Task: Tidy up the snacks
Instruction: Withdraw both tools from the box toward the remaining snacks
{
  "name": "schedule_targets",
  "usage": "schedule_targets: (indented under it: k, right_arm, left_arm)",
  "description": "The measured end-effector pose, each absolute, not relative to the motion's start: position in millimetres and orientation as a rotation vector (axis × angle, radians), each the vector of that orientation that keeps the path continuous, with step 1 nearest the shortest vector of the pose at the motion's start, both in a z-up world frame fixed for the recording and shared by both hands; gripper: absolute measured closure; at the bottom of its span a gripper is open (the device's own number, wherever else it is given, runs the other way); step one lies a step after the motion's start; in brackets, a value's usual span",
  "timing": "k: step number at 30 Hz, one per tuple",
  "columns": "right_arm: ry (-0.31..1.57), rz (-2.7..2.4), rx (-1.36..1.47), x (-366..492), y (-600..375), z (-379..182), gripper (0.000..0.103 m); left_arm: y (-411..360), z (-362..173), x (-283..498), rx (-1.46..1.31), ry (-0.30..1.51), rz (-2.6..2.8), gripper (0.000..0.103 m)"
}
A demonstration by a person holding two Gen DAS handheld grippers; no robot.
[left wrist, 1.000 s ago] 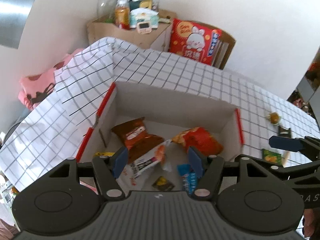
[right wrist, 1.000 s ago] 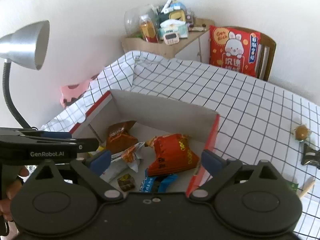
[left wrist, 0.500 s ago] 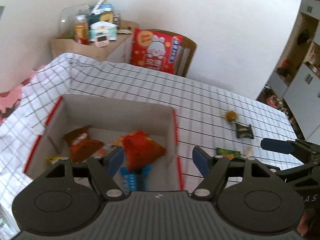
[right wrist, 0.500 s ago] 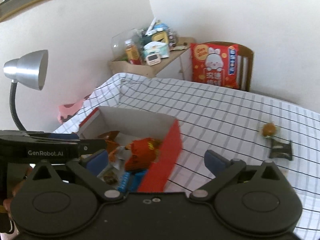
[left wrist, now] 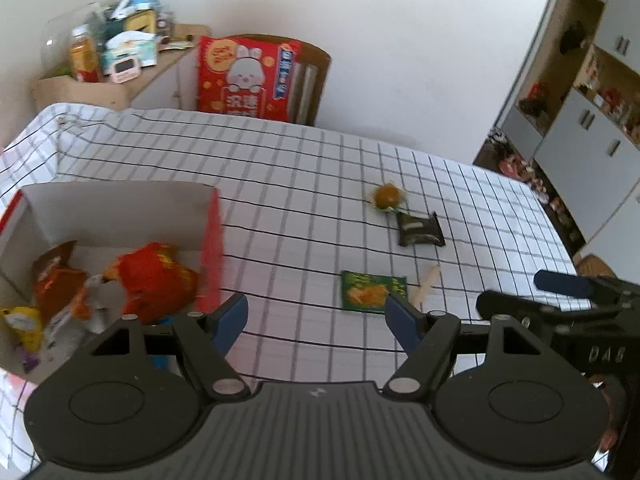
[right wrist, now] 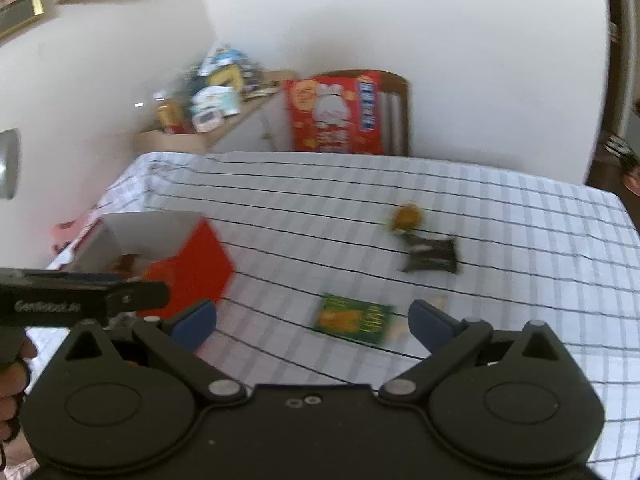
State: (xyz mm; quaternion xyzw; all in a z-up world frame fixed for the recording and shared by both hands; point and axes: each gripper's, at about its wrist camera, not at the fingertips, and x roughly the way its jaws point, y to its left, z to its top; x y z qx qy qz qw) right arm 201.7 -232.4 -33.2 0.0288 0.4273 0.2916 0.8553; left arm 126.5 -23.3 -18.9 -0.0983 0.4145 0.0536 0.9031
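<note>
A red-and-white cardboard box (left wrist: 120,204) (right wrist: 192,256) stands at the left of the checked tablecloth and holds several snack packets, among them a red bag (left wrist: 154,276). On the cloth to its right lie a green packet (left wrist: 372,290) (right wrist: 354,318), a dark packet (left wrist: 420,230) (right wrist: 432,256), a round golden sweet (left wrist: 387,197) (right wrist: 408,216) and a pale stick (left wrist: 426,286). My left gripper (left wrist: 316,320) is open and empty above the cloth, just short of the green packet. My right gripper (right wrist: 312,320) is open and empty, with the green packet between its fingers' line of sight.
A chair with a large red snack bag (left wrist: 244,78) (right wrist: 334,114) stands behind the table. A cluttered wooden side table (left wrist: 108,64) is at the back left. Cabinets (left wrist: 580,120) stand at the right. A lamp head (right wrist: 8,164) shows at the left edge.
Both grippers have swung right, away from above the box and toward the loose snacks on the cloth. Both have stayed open and empty.
</note>
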Motion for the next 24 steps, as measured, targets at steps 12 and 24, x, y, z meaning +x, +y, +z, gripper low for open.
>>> schedule_targets:
  k: [12,24]
  right_arm:
    - [1.021,0.443,0.124,256.2,-278.9,-84.7,0.008]
    - [1.136,0.400,0.146,307.5,-254.5,-136.0,0.039]
  left_arm:
    - [-67.7,-59.6,186.1,-0.191,0.951,0.132,0.028]
    - [-52.0,-91.0,241.9,-0.335,1.062,0.268,0.028]
